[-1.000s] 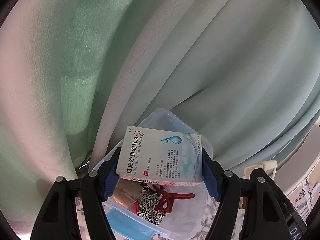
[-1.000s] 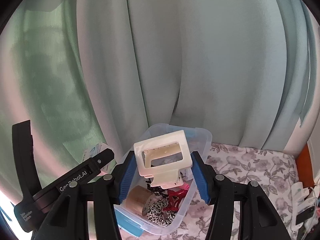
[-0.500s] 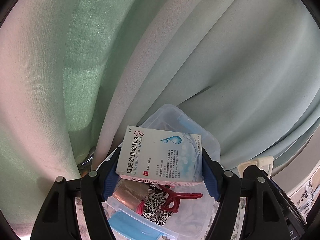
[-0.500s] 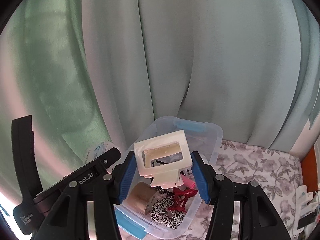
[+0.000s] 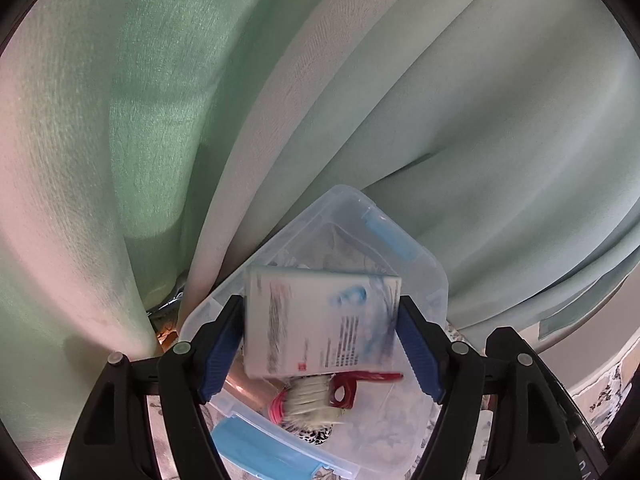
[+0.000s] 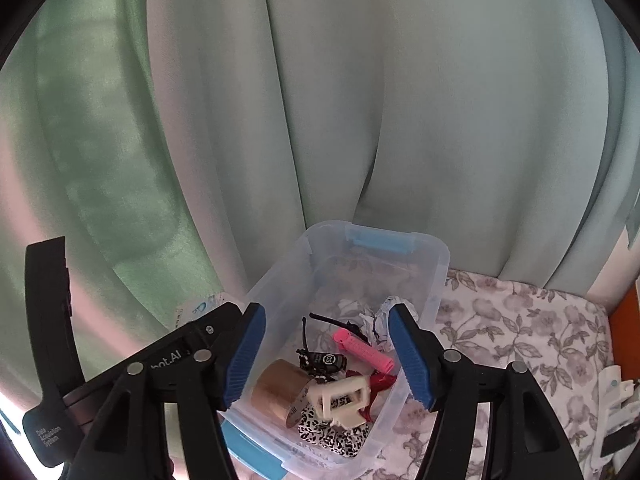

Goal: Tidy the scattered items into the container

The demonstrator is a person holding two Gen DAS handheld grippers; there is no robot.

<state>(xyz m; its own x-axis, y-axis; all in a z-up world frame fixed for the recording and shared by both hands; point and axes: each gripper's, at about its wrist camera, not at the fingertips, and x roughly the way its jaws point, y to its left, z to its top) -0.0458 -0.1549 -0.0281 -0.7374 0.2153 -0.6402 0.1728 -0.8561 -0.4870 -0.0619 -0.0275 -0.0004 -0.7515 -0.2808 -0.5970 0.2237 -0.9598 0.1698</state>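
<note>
Background, non-task surroundings

We note a pale green curtain point(image 6: 440, 120) hanging in heavy folds behind the work area; its hem meets a white tablecloth point(image 6: 516, 320) printed with grey flowers, and an orange edge point(image 6: 624, 320) shows at far right.

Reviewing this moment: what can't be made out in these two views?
Left wrist view: medicine box print, motion-blurred; whether the left gripper pads press it, jaws having just been opening, unclear.
Left wrist view: container contents, mostly hidden behind the box.
Right wrist view: white items at the right edge, cut off by the frame.
</note>
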